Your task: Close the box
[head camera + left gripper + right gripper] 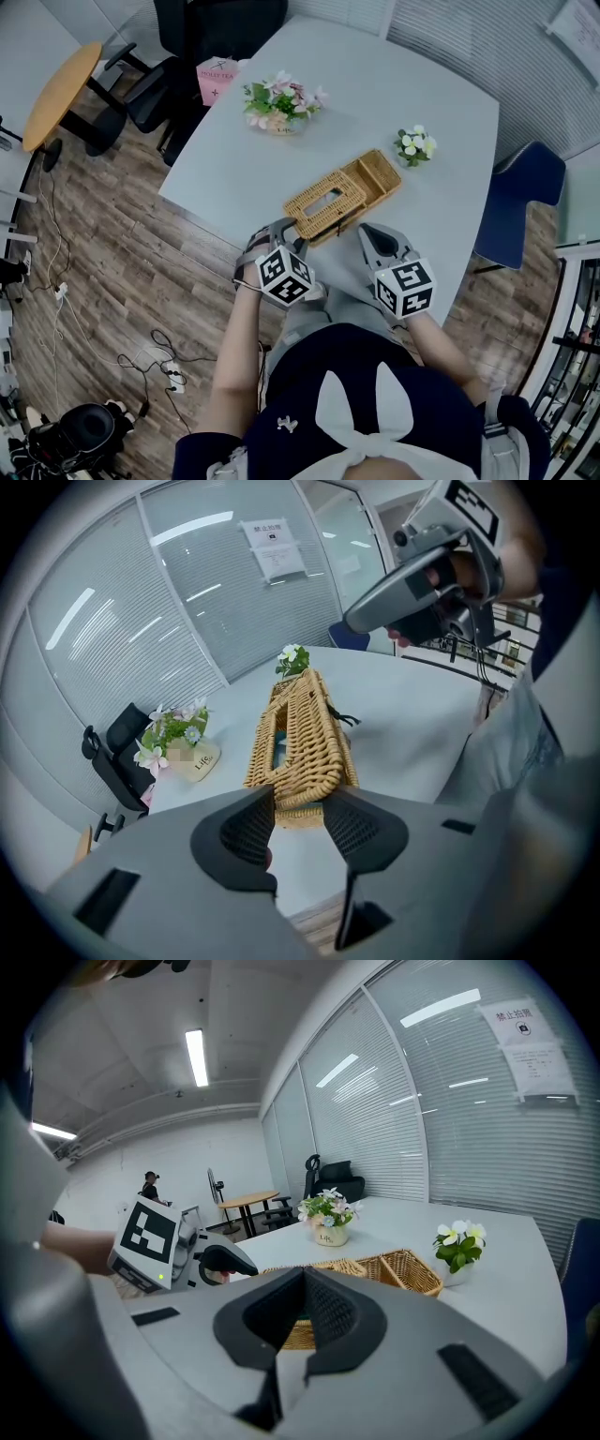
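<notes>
A long wicker box [342, 194] lies near the front edge of the white table [394, 84]. Its nearer part carries a woven lid with a slot [323, 201]; the farther part [381, 172] shows open-topped. My left gripper [272, 236] hovers just short of the box's near left end, apart from it. In the left gripper view the box [300, 738] lies straight ahead of the left gripper [298, 817], whose jaws stand open and empty. My right gripper [372, 236] hangs by the near right side of the box. In its own view the right gripper [303, 1309] has its fingertips together with nothing between them.
A pot of pink flowers [281, 103] and a small white-flower plant [414, 143] stand farther back on the table, with a pink carton [216, 80] at its left corner. A blue chair [520, 202] is at the right, black chairs [150, 94] at the left, cables [164, 370] on the floor.
</notes>
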`<action>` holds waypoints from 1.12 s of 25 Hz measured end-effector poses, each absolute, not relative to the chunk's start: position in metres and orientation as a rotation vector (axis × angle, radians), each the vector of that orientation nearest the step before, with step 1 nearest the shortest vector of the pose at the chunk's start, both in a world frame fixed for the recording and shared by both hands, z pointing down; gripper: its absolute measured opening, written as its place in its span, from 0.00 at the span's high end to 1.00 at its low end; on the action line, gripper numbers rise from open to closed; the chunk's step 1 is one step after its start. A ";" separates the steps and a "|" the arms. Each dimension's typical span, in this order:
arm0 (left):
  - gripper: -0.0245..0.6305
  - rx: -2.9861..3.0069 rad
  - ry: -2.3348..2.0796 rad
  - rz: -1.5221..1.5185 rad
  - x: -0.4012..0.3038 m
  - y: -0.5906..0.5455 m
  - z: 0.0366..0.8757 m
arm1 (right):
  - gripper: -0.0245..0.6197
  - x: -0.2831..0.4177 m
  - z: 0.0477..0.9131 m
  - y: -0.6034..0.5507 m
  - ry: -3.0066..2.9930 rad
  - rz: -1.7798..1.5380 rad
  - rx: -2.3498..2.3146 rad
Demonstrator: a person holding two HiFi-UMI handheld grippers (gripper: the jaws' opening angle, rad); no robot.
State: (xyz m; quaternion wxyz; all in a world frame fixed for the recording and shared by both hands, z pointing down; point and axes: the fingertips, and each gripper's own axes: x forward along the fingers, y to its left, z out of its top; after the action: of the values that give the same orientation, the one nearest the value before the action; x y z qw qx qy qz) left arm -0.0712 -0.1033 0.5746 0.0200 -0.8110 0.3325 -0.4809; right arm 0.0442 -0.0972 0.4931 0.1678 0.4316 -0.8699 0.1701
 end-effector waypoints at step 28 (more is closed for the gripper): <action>0.67 -2.375 1.002 -1.796 -0.074 -0.095 0.599 | 0.95 0.058 0.489 -0.080 -2.528 0.478 1.139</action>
State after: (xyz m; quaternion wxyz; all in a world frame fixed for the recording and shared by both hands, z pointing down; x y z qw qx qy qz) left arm -0.0738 -0.0947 0.5995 0.0000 -0.7559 0.3191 -0.5717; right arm 0.0583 -0.0802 0.4886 0.1634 0.3994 -0.8864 0.1677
